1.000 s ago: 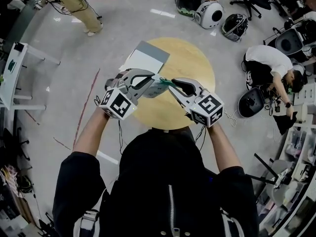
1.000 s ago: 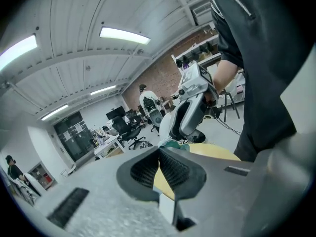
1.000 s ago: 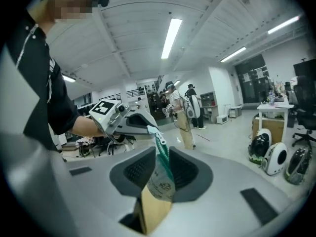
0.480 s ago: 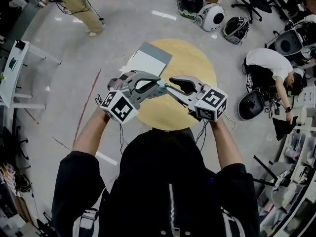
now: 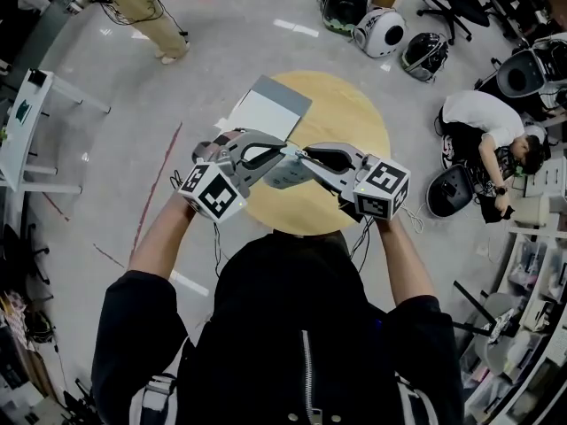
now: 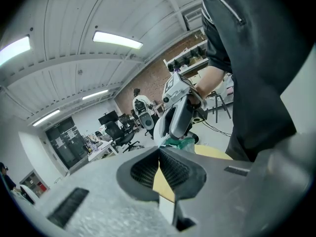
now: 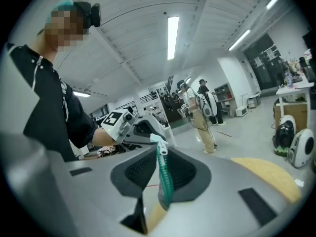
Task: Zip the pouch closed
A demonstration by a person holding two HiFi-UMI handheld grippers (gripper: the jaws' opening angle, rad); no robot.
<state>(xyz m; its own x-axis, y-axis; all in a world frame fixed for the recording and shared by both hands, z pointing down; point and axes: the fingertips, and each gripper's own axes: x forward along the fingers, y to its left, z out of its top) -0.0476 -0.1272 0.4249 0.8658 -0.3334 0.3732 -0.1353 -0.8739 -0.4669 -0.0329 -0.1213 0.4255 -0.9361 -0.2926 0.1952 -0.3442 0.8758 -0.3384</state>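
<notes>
I hold the pouch [image 5: 285, 175], grey with a teal zip, in the air above the round wooden table [image 5: 350, 113]. My left gripper [image 5: 285, 153] [image 6: 159, 154] is shut, and the white zip pull [image 7: 159, 141] sits right at its tips, seemingly pinched there. In the right gripper view the teal zip [image 7: 163, 169] runs from that pull back between the pads of my right gripper [image 7: 160, 179] [image 5: 299, 157]. The right jaws have just been closing and now hold the zip edge. The two grippers meet almost tip to tip.
A white and grey sheet [image 5: 266, 104] lies on the table's far left edge. Helmets [image 5: 381, 27] sit on the floor beyond it. One person crouches at the right [image 5: 483, 113] and another stands at the far left [image 5: 142, 7]. A white side table [image 5: 22, 122] stands left.
My right gripper has edged up and turned a little, and its tips now sit closer to the left gripper's. The left gripper has stayed put.
</notes>
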